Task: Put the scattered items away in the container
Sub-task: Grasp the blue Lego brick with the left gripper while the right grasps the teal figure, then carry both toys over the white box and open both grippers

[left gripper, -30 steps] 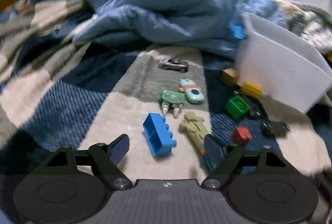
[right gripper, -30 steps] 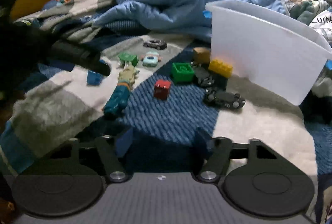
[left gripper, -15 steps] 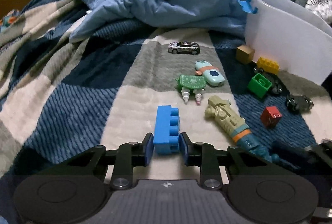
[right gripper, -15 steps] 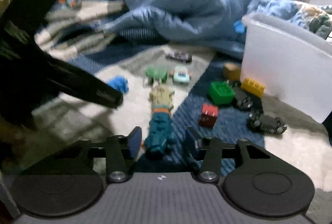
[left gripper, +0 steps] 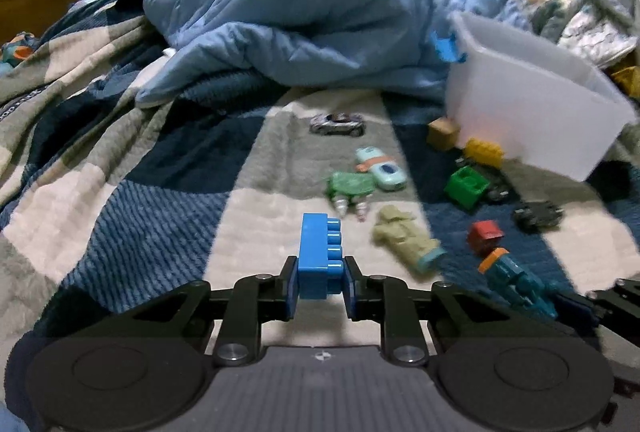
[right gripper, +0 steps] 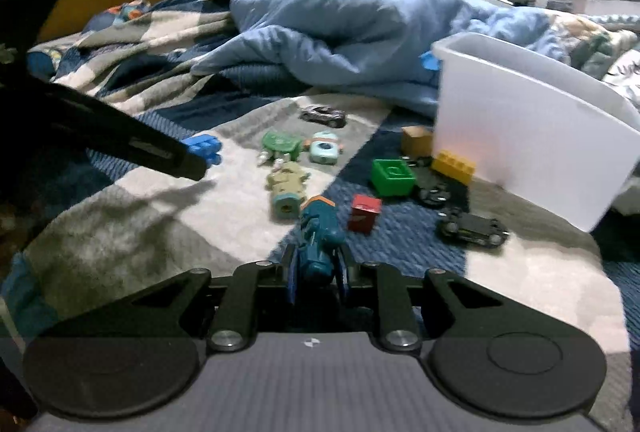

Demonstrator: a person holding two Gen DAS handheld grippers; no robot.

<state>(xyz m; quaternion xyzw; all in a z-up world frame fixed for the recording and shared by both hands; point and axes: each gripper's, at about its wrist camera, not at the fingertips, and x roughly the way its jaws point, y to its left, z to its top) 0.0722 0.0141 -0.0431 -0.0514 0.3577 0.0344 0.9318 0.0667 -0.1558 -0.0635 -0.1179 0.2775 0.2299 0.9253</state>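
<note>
My left gripper (left gripper: 319, 284) is shut on a blue toy brick (left gripper: 320, 252) and holds it over the checked blanket; the brick also shows in the right wrist view (right gripper: 202, 147). My right gripper (right gripper: 316, 278) is shut on the teal lower half of a toy figure (right gripper: 318, 236), which has come apart from its beige upper half (right gripper: 286, 187). The teal half also shows in the left wrist view (left gripper: 516, 280), with the beige half (left gripper: 404, 238) lying on the blanket. The white plastic container (right gripper: 532, 127) stands at the right, also in the left wrist view (left gripper: 532, 111).
Loose toys lie on the blanket: a green brick (right gripper: 392, 175), a red cube (right gripper: 364, 211), a yellow brick (right gripper: 454, 165), a black car (right gripper: 472, 228), a silver car (left gripper: 338, 123), a green toy (left gripper: 350, 185). A rumpled blue duvet (left gripper: 320, 27) lies behind.
My left gripper has lifted the blue brick. My right gripper has shut on the teal half of the toy figure and pulled it away from the beige half.
</note>
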